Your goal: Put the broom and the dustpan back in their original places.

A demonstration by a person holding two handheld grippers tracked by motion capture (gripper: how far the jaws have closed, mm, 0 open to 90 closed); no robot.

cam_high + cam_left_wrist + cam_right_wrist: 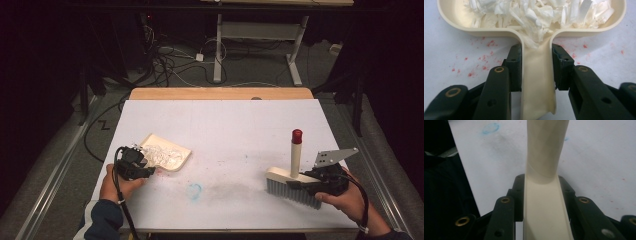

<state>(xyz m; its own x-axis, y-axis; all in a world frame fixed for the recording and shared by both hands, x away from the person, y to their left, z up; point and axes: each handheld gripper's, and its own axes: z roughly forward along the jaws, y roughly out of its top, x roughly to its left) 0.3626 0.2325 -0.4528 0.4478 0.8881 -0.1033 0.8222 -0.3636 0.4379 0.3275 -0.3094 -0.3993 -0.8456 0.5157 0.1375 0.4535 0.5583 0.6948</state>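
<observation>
Left tool point(536, 75): clamps dustpan point(167, 156) handle, lower left; keep it flat.
Right tool point(541, 195): grips brush point(292, 186), lower right; sweep leftward gently.

A dim room surrounds the white-topped counter point(225, 120) with its wooden far edge, grey floor point(250, 70) strewn with cables point(170, 60), and a white-legged desk point(260, 30) behind.

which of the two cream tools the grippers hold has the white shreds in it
The dustpan in the left gripper; its tray is full of white shreds. The brush in the right gripper carries none.
</observation>
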